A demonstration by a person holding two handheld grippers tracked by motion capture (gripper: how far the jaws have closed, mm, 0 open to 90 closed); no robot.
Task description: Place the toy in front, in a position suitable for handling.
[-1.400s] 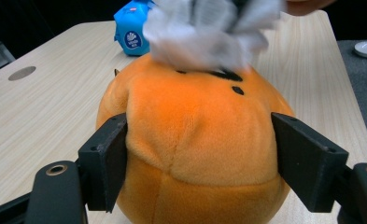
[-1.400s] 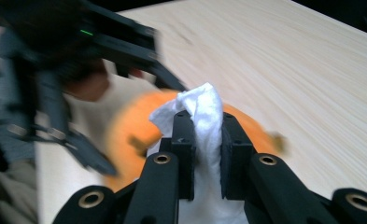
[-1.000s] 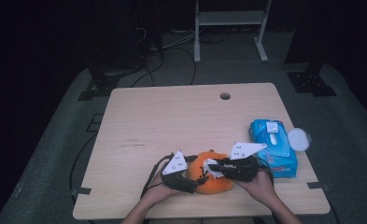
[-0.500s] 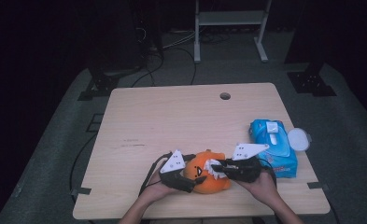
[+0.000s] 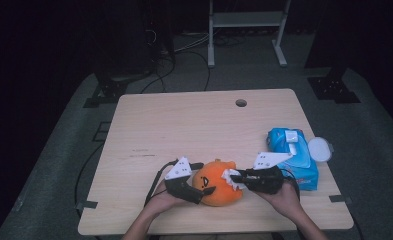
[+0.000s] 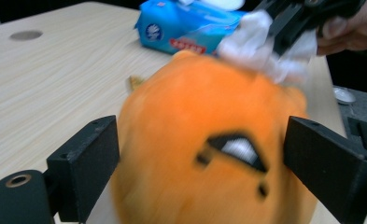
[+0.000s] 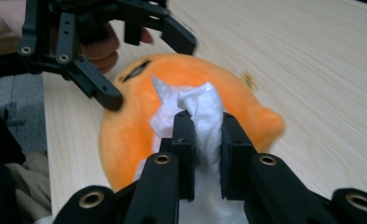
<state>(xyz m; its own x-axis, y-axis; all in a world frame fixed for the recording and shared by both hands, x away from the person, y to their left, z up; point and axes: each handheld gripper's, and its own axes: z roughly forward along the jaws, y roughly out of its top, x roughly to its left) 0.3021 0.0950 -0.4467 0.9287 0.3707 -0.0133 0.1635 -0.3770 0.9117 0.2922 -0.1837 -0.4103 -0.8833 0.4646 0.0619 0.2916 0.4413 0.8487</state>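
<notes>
An orange plush toy [image 5: 221, 187] with a dark stitched face [image 6: 232, 149] lies near the table's front edge. My left gripper [image 5: 205, 177] reaches around its left side. Its jaws have just been opening and stand wide on either side of the plush [image 6: 195, 116], no longer squeezing it. My right gripper [image 5: 234, 176] comes in from the right, shut on a crumpled white wipe [image 7: 202, 107]. The wipe [image 6: 260, 42] rests against the top of the plush [image 7: 139, 121]. In the right gripper view the left gripper [image 7: 148, 72] straddles the far end of the toy.
A blue pack of wet wipes [image 5: 291, 155] lies at the table's right edge, with a round white lid [image 5: 320, 148] beside it. The wooden table [image 5: 184, 125] has a cable hole [image 5: 241, 103] near its far edge. A metal stand's legs are on the floor behind.
The left gripper's jaws have spread wider around the orange plush. The right gripper still holds the wipe against the toy, and both hands have stayed in place.
</notes>
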